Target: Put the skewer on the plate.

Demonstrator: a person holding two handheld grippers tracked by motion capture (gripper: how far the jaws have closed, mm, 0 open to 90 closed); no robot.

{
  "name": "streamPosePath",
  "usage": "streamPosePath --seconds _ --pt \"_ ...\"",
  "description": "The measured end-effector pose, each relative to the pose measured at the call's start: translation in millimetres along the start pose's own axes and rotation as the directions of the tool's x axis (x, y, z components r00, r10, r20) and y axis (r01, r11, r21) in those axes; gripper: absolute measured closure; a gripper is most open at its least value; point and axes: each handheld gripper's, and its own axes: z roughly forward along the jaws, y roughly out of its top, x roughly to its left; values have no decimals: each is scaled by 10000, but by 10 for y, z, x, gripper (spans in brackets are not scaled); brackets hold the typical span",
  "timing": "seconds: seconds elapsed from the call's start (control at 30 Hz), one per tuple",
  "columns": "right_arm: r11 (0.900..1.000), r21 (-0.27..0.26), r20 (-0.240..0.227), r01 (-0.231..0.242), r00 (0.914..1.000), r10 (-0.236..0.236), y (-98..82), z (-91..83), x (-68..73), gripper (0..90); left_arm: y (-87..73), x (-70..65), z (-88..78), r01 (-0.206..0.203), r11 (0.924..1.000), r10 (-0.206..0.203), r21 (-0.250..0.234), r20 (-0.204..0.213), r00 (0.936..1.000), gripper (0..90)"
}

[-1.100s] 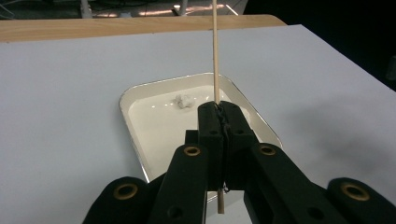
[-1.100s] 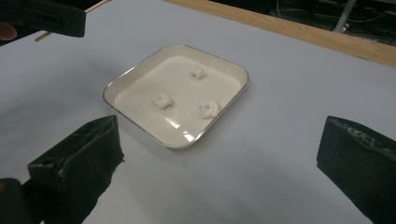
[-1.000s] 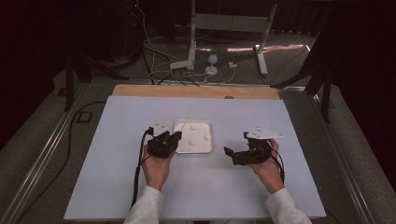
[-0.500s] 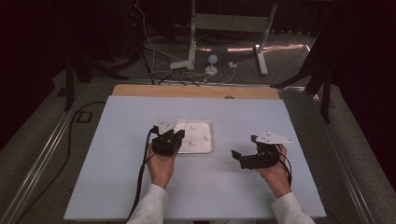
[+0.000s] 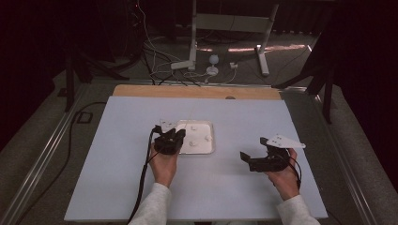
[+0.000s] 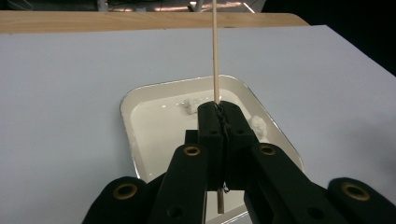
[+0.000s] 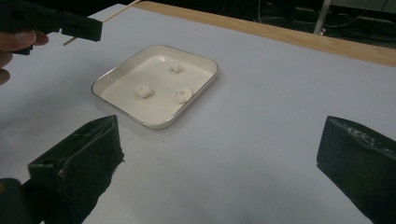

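- Broadly, I see the white table (image 5: pixel 117 154) carrying everything, with a wooden strip along its far edge and one shallow white tray (image 7: pixel 116 74) left of centre.
- Left gripper (image 6: pixel 219 116): I have its jaws pressed together on a thin wooden skewer (image 6: pixel 215 51), which passes between the pads and runs up and away from me over the tray. In the high view this gripper (image 5: pixel 177 136) sits at the tray's near-left corner, and a short end of the stick pokes out below the jaws.
- Right gripper (image 7: pixel 219 154): its jaws stand wide apart with nothing between them. In the high view it (image 5: pixel 253 159) rests well to the right of the tray, its jaws aimed leftward towards it.
- Three small white marshmallow-like lumps (image 7: pixel 144 90) lie apart from one another inside the tray, none touching the stick.
- Key relation, as I judge it: the skewer's long axis points away from me, across the tray, so its tip overshoots the lumps. The lumps lie just ahead of and below my left gripper, and ahead and to the left in the right gripper's own view.
- Nearer hand: the left is at the tray already; the right must cross bare table to reach a lump.
- Likely next, in my judgement: the free right gripper fetches a lump and brings it to the stick.
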Motion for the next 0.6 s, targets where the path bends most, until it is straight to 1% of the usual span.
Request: streamPosePath --seconds 0.13,0.37,0.47,0.6 --pt "10000 -40 57 -87 9999 88 -21 -35 -29 1 -13 -24 33 -65 10000 66 35 -156 9999 893" --pt "9998 -107 111 -177 9998 179 -35 -76 -57 1 -50 -27 118 62 9998 -54 190 -420 9991 893" --pt "9997 -95 123 -208 9997 209 -41 -75 -60 1 -77 -26 157 210 9994 -196 279 -503 9985 893" --pt "9999 -49 153 -161 9998 162 -50 -73 -54 1 -123 -28 202 313 9987 -286 396 -683 9973 893"
